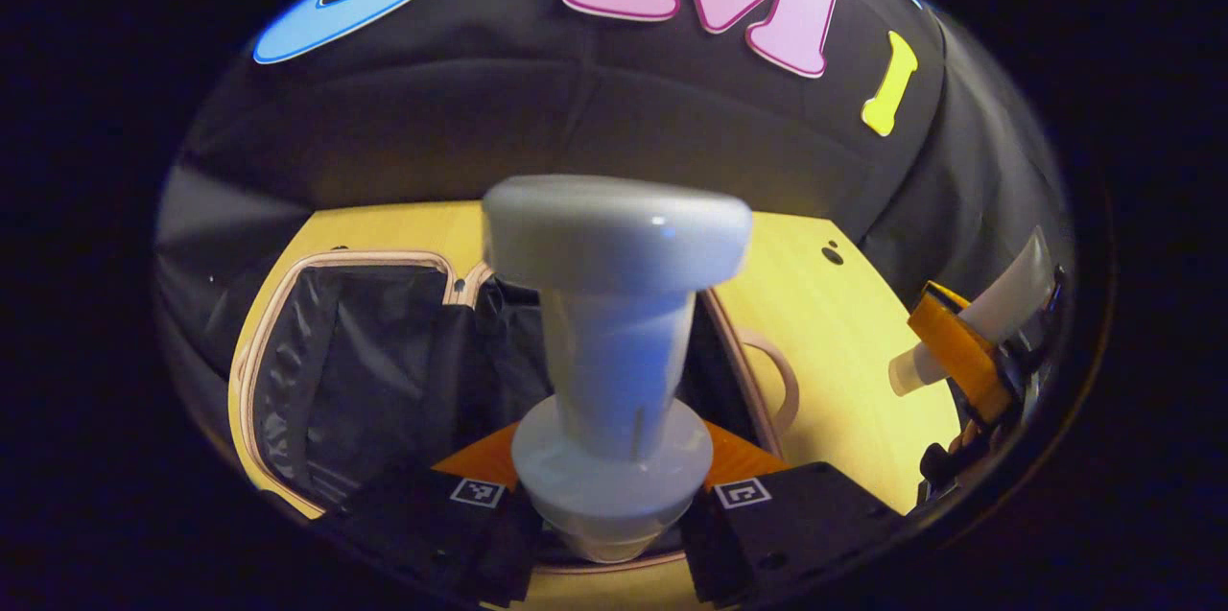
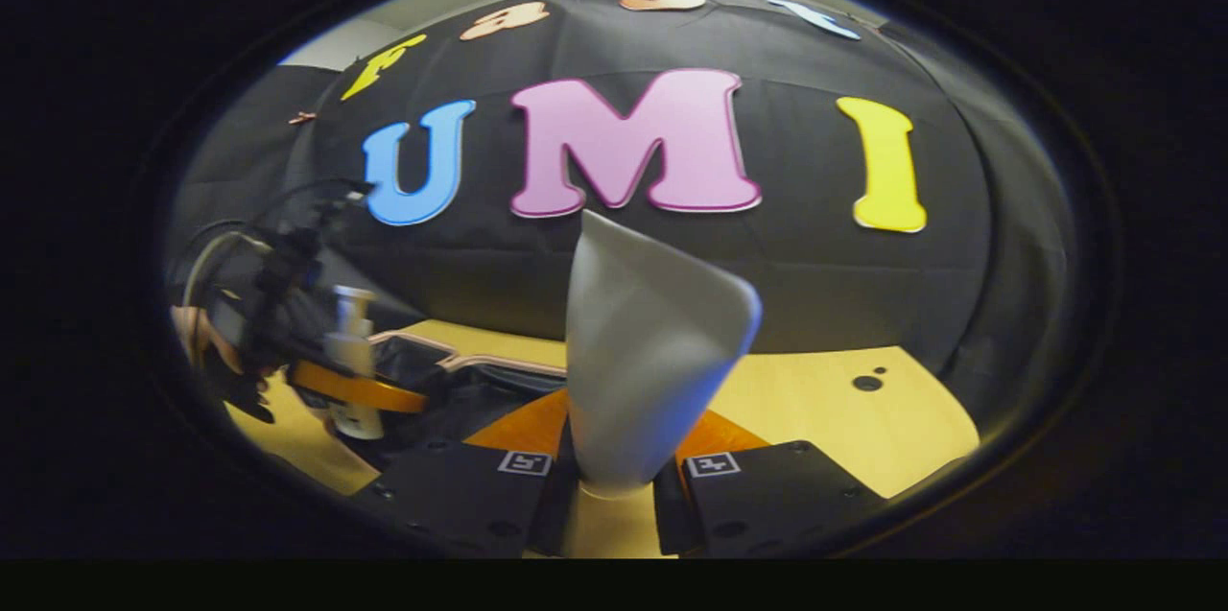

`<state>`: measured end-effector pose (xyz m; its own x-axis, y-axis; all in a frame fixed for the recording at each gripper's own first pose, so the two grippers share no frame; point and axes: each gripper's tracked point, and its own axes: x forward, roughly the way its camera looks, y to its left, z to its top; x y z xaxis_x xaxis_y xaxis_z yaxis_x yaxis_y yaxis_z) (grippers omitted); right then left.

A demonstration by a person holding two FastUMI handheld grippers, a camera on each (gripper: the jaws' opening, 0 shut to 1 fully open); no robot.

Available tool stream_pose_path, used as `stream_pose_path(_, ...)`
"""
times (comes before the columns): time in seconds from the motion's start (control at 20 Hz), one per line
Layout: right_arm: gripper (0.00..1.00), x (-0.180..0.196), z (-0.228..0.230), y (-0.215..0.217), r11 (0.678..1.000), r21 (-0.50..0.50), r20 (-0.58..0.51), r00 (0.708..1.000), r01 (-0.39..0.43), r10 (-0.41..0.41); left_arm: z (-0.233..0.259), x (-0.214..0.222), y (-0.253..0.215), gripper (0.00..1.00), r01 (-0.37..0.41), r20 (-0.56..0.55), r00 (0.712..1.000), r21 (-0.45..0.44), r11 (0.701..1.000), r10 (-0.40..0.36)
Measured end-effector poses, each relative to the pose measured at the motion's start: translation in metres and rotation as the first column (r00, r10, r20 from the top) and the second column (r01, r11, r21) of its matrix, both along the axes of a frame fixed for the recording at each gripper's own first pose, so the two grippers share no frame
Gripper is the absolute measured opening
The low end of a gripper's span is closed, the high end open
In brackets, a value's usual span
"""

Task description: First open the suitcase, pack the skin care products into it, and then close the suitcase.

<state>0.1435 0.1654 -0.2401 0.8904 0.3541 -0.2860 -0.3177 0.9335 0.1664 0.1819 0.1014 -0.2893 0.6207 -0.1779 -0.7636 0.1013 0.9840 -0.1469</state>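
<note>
The open suitcase (image 1: 365, 371) lies on the table (image 1: 844, 342), the pump bottle (image 1: 614, 352) stands up in the left gripper (image 1: 609, 505) just in front of the suitcase, and the tube (image 2: 643, 352) stands in the right gripper (image 2: 614, 486) to the suitcase's right.
</note>
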Motion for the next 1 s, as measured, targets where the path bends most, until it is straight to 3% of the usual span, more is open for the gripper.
stream_pose_path(0.15,0.31,-0.006,0.005,0.025,0.997,0.021,-0.001,0.998,-0.068,0.068,-0.029,0.007,-0.006,0.64,-0.007,-0.109,0.994,0.023,1.0,0.009)
stream_pose_path(0.2,0.35,-0.007,0.008,0.031,0.996,0.041,0.001,0.996,-0.084,0.084,-0.038,0.007,-0.009,0.64,0.002,-0.137,0.991,0.027,1.0,0.002)
stream_pose_path(0.25,0.31,-0.01,0.008,0.038,0.992,0.074,-0.009,0.995,-0.1,0.101,-0.045,0.01,-0.008,0.67,0.006,-0.165,0.986,0.046,0.999,0.002)
stream_pose_path(0.3,0.35,-0.012,0.007,0.042,0.99,0.095,-0.026,0.993,-0.108,0.111,-0.051,0.013,-0.009,0.67,0.022,-0.187,0.982,0.06,0.998,-0.011)
stream_pose_path(0.5,0.35,-0.007,0.006,0.035,0.99,0.106,-0.04,0.995,-0.092,0.097,-0.072,0.024,-0.013,0.65,0.02,-0.269,0.963,0.06,0.998,-0.003)
stream_pose_path(0.55,0.31,-0.006,0.004,0.034,0.99,0.112,-0.049,0.995,-0.086,0.092,-0.073,0.031,-0.012,0.65,0.002,-0.269,0.963,0.049,0.999,0.011)
stream_pose_path(0.7,0.35,-0.004,0.0,0.034,0.99,0.111,-0.069,0.993,-0.083,0.091,-0.085,0.039,-0.01,0.64,-0.069,-0.368,0.928,-0.002,0.998,0.063)
stream_pose_path(0.75,0.35,-0.004,-0.003,0.036,0.99,0.112,-0.081,0.992,-0.087,0.096,-0.081,0.044,-0.009,0.64,-0.072,-0.361,0.93,-0.009,0.997,0.064)
stream_pose_path(0.85,0.35,-0.004,-0.009,0.045,0.989,0.115,-0.109,0.988,-0.094,0.106,-0.083,0.042,0.004,0.65,-0.095,-0.368,0.923,0.055,0.994,0.109)
stream_pose_path(0.9,0.31,-0.004,-0.014,0.051,0.989,0.11,-0.134,0.984,-0.1,0.114,-0.085,0.038,0.009,0.66,-0.11,-0.377,0.918,0.061,0.992,0.125)
stream_pose_path(1.0,0.36,-0.001,-0.017,0.062,0.989,0.102,-0.156,0.98,-0.108,0.123,-0.08,0.031,0.011,0.66,-0.163,-0.366,0.916,0.039,0.986,0.166)
